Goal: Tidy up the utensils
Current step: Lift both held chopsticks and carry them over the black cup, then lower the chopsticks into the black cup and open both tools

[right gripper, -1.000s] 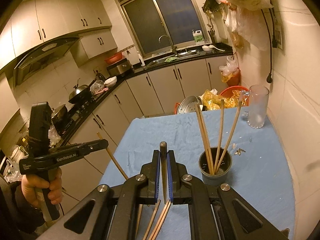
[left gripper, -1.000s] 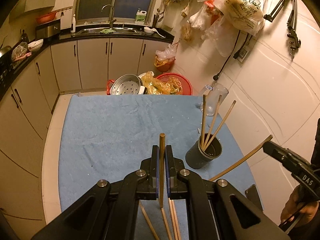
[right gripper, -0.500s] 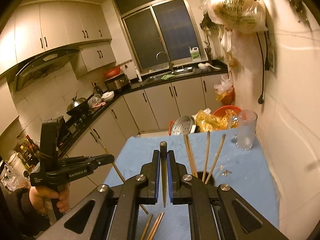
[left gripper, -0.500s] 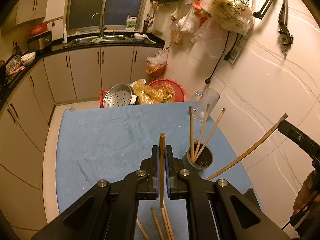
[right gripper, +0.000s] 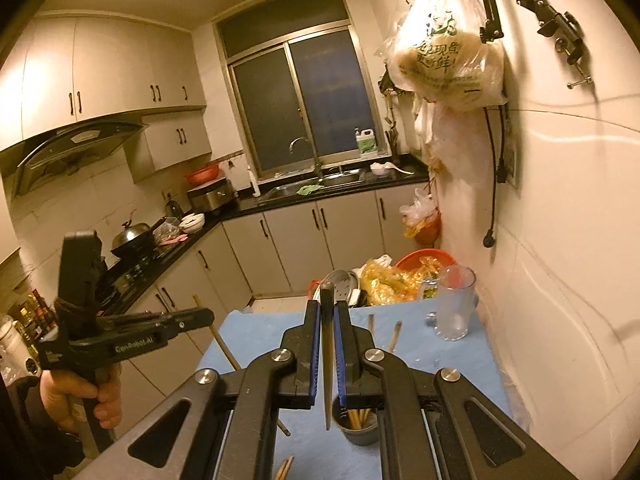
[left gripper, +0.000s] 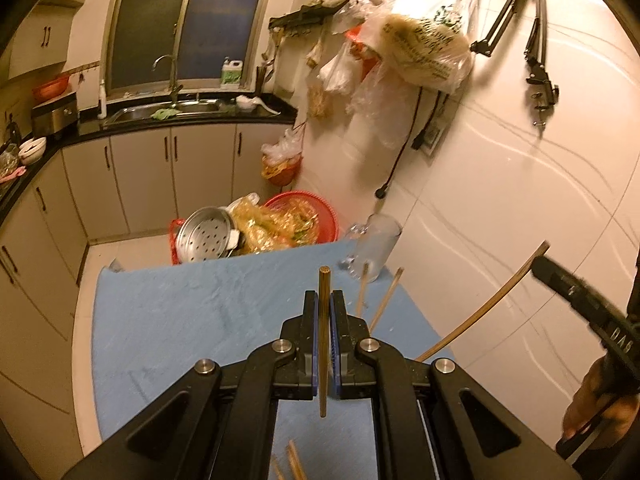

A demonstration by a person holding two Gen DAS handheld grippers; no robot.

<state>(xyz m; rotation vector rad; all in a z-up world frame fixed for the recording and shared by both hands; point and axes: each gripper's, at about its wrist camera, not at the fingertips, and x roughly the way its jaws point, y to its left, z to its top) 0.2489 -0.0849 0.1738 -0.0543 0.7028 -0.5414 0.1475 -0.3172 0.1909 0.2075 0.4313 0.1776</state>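
While you carry both chopsticks high, the left gripper (left gripper: 324, 330) pinches one chopstick (left gripper: 323, 320) and the right gripper (right gripper: 328, 344) another (right gripper: 328, 356), above the cup (right gripper: 359, 430). Drop in askew and a tip could catch the rim, tipping it over.

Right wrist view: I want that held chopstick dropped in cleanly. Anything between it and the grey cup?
Nothing separate blocks it. The chopstick hangs just left of the grey cup, whose mouth already holds upright chopsticks.
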